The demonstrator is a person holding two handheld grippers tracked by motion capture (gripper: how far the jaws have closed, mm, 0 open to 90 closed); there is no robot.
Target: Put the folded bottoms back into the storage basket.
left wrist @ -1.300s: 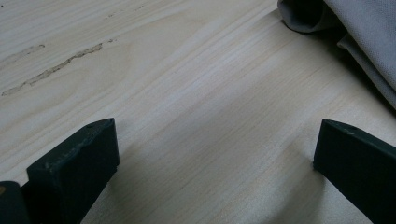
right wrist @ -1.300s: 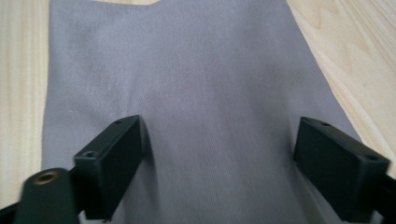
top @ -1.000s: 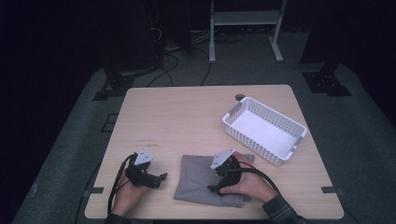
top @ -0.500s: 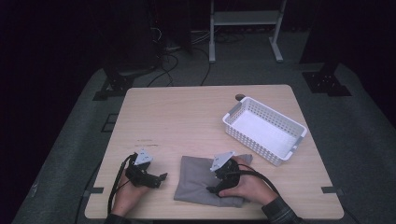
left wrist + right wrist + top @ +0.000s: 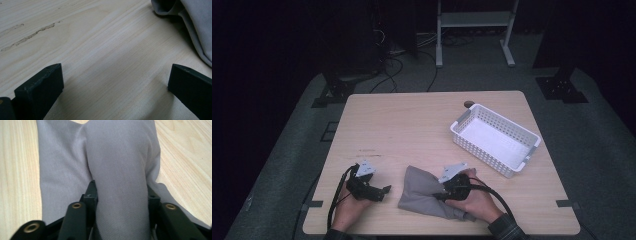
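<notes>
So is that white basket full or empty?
Empty: the white basket shows only its bare floor, and the grey cloth lies outside it on the table.

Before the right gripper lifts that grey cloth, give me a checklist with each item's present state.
1. Right gripper on the grey cloth: ok, its jaws have just been closing and a raised fold sits between them.
2. Fold pinched firmly: cannot tell.
3. Left gripper open and off the cloth: ok.
4. White basket empty: ok.
5. Table bare between cloth and basket: ok.
</notes>
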